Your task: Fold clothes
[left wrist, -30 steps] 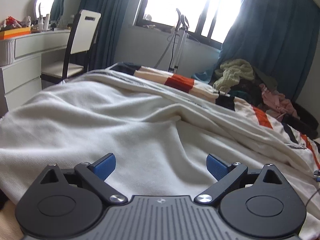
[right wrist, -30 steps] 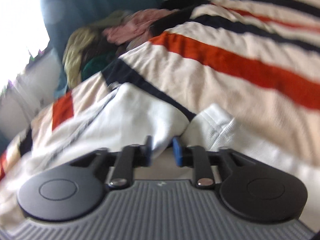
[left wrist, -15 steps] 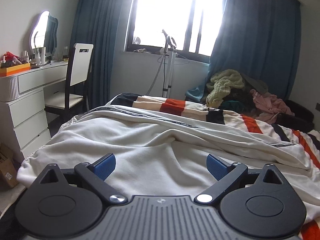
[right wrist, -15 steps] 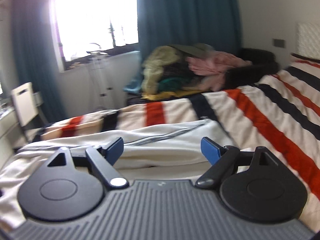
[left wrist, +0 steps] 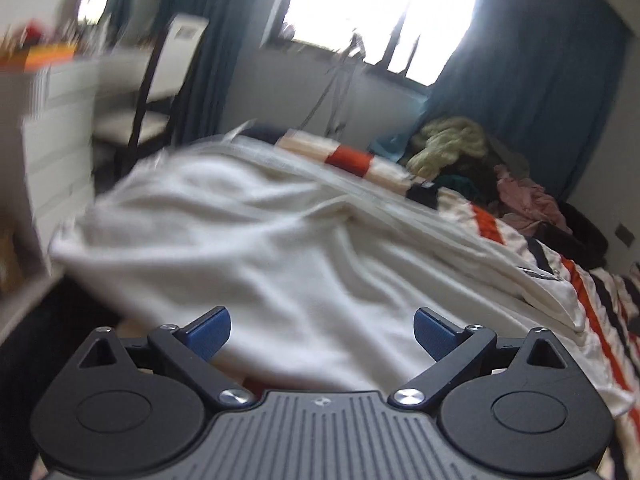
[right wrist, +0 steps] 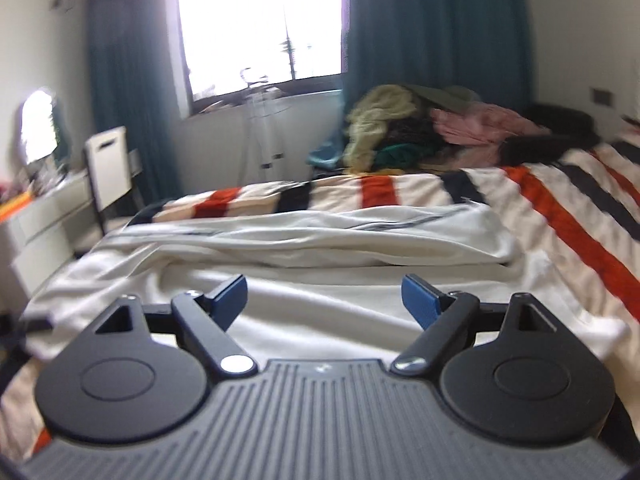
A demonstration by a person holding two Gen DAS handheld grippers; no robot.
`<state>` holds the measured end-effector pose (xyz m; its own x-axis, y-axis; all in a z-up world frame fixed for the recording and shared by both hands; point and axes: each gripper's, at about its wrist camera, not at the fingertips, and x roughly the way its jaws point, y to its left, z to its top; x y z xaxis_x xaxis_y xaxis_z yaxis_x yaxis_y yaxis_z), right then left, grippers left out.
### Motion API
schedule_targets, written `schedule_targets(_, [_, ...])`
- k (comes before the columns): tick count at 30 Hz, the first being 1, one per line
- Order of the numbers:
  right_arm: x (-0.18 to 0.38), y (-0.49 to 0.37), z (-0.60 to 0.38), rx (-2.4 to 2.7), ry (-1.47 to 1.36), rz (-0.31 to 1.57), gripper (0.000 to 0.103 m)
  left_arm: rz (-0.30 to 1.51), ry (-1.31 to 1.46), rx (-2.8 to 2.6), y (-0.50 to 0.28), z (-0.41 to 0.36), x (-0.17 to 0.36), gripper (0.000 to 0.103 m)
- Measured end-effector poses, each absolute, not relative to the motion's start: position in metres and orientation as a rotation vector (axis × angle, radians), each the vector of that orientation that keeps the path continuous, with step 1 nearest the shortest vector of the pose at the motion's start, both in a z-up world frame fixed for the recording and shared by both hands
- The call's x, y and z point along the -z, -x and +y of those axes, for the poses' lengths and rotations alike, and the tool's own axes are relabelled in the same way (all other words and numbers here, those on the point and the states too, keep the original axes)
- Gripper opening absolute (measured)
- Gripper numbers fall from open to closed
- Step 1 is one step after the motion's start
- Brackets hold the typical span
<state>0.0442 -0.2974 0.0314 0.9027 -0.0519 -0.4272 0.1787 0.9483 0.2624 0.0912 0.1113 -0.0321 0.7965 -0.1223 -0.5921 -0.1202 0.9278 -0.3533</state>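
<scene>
A large white garment [left wrist: 280, 248] lies spread and wrinkled across the striped bed [left wrist: 600, 308]; it also fills the middle of the right wrist view as the white garment [right wrist: 320, 248] with a thin dark trim line along its far fold. My left gripper [left wrist: 322, 328] hangs open just above its near edge, nothing between the blue pads. My right gripper [right wrist: 324, 296] is open too, held over the garment's near part with empty fingers.
A heap of other clothes [right wrist: 432, 128] sits at the bed's far end near the blue curtains [right wrist: 436, 28]. A white chair [right wrist: 112, 164] and white dresser [left wrist: 56, 120] stand to the left. A garment steamer stand [left wrist: 340, 76] is by the window.
The right gripper opened, letting go of the white cloth, and drew back and up. The left gripper dipped closer to the garment's near edge, swinging left; it stayed open.
</scene>
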Motion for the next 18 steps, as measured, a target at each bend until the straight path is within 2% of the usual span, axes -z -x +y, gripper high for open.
schedule_targets(10, [-0.004,-0.035,-0.347,0.289,-0.51,0.482,0.085,0.838,0.919,-0.174,-0.115,0.225,0.058,0.097])
schedule_targets(14, [0.002,-0.034,-0.354,0.3,-0.56,0.497,0.085,0.935,0.93,-0.185,-0.131,0.247,0.071,0.093])
schedule_targets(18, [0.004,-0.037,-0.355,0.3,-0.566,0.502,0.085,0.887,0.964,-0.188,-0.141,0.276,0.073,0.088])
